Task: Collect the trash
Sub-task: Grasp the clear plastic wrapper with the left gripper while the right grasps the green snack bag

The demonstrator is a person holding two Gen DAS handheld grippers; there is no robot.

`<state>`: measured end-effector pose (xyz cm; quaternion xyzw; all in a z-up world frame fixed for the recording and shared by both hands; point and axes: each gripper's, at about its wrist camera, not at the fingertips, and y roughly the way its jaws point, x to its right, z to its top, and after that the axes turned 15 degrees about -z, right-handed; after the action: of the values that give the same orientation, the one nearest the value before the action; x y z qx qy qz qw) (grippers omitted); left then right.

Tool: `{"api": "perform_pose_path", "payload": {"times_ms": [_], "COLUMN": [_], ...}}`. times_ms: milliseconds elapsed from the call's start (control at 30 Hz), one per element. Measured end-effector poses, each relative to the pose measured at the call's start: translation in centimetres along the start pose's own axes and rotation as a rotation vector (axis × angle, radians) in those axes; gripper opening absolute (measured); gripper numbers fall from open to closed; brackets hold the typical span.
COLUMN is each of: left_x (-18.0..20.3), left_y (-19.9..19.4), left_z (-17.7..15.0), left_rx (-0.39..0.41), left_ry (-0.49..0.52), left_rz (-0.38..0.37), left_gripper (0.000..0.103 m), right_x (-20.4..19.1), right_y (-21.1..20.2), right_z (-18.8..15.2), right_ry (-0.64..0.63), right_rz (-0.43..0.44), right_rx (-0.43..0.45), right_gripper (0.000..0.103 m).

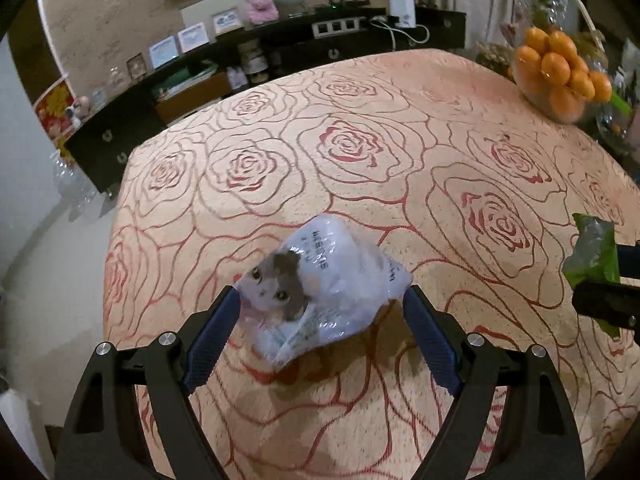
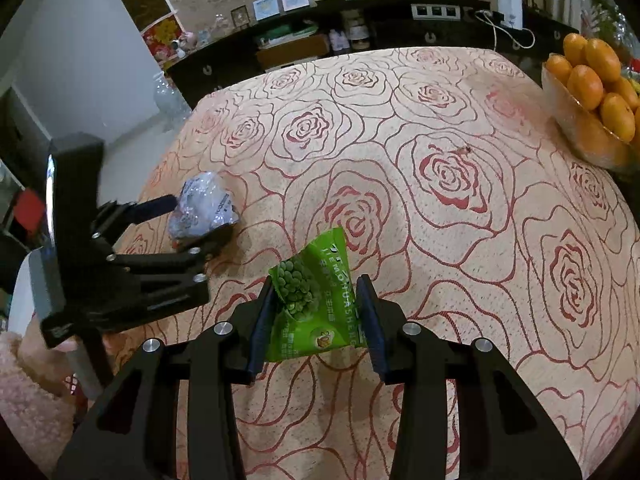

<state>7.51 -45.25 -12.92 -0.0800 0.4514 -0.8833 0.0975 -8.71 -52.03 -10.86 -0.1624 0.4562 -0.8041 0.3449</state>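
My left gripper (image 1: 322, 300) is shut on a white plastic wrapper with a cat picture (image 1: 320, 284) and holds it just above the rose-patterned tablecloth (image 1: 360, 140). The wrapper (image 2: 202, 206) and left gripper (image 2: 192, 220) also show at the left of the right wrist view. My right gripper (image 2: 316, 292) is shut on a green pea snack wrapper (image 2: 312, 300), held above the tablecloth (image 2: 440, 120). That green wrapper (image 1: 594, 254) shows at the right edge of the left wrist view.
A glass bowl of oranges (image 1: 560, 68) stands at the table's far right corner; it also shows in the right wrist view (image 2: 592, 100). A dark sideboard (image 1: 280, 48) with frames and ornaments runs behind the table. The floor lies to the left.
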Motion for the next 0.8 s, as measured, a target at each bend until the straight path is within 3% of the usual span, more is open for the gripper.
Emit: {"api": "perform_pose_path", "payload": {"times_ms": [100,167,300,433,533,800], "left_x": [0.1,0.2,0.4,0.7,1.1,1.3], "left_y": [0.3,0.4,0.7,0.4,-0.3,-3.6], "left_z": [0.4,0.6,0.7,0.4,0.1,-2.0], "left_rx": [0.011,0.016,0.023,0.047,0.052,0.078], "left_ry": [0.0,0.004,0.014,0.007,0.003,-0.041], "left_rz": [-0.018,-0.014,0.002,-0.004,-0.008,-0.024], "left_gripper": [0.077,0.061,0.053,0.036,0.029,0.026], "right_x": [0.2,0.3,0.5,0.8,0.8,0.4], "right_y": [0.2,0.3,0.5,0.4,0.0,-1.2], "right_z": [-0.1,0.0,-0.2,-0.1,0.1,0.3], "right_ry": [0.009,0.01,0.014,0.025,0.026,0.019], "right_rz": [-0.005,-0.007,-0.013,-0.01,-0.002,0.02], "right_rx": [-0.008,-0.01,-0.017,-0.019,-0.006,0.027], "right_gripper": [0.039,0.039,0.039,0.039,0.039,0.039]}}
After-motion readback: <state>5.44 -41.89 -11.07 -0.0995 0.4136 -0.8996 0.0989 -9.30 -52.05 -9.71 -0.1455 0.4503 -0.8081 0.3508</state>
